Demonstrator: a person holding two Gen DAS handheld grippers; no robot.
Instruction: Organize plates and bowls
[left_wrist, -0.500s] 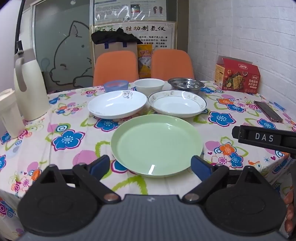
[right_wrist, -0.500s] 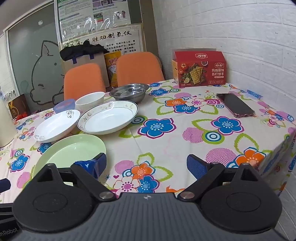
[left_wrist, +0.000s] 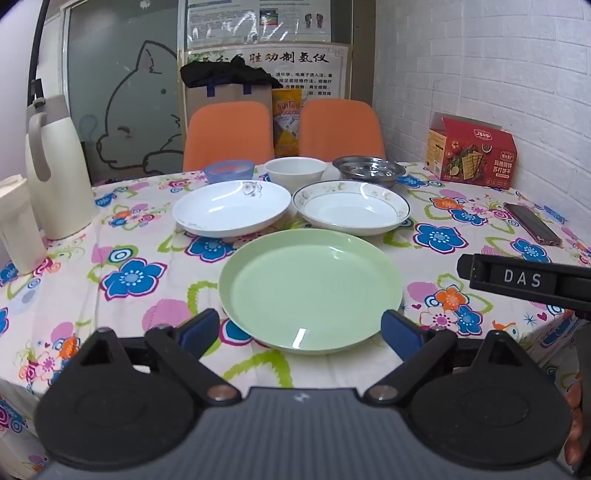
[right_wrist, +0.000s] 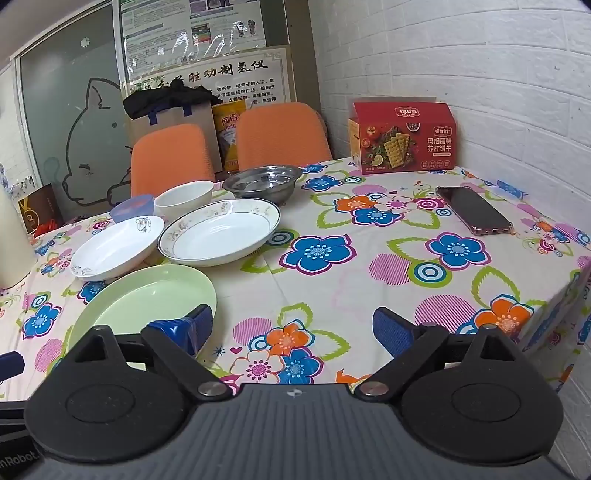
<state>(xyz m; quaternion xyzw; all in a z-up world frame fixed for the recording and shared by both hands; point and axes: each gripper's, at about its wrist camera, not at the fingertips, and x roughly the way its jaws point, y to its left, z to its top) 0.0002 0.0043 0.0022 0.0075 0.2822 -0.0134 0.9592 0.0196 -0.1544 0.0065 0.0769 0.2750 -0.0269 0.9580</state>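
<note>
On the floral tabletop (left_wrist: 122, 236), green plate (left_wrist: 310, 288) lies just ahead of the spread left claw (left_wrist: 301, 330); two white plates (left_wrist: 231, 206) behind it; spread right claw (right_wrist: 293, 328) holds nothing, beside it.

Floral cloth (left_wrist: 125, 236) covers the bench. Cream jug (left_wrist: 55, 166) with grey handle stands at frame left, a smaller cream container (left_wrist: 16, 225) just beside it at the left edge. Red cracker box (right_wrist: 404, 136) sits upper right against the white brick wall (right_wrist: 480, 55). Dark phone (right_wrist: 474, 216) lies flat, right of centre, near the box. Two orange chairs (left_wrist: 229, 134) (left_wrist: 340, 129) behind the bench. Brown paper bag (left_wrist: 225, 98) with black fabric on top, yellow packet (left_wrist: 288, 122) between the chairs. Cat outline on glass panel (left_wrist: 125, 110), upper left. Poster (left_wrist: 266, 62) with Chinese text behind.
</note>
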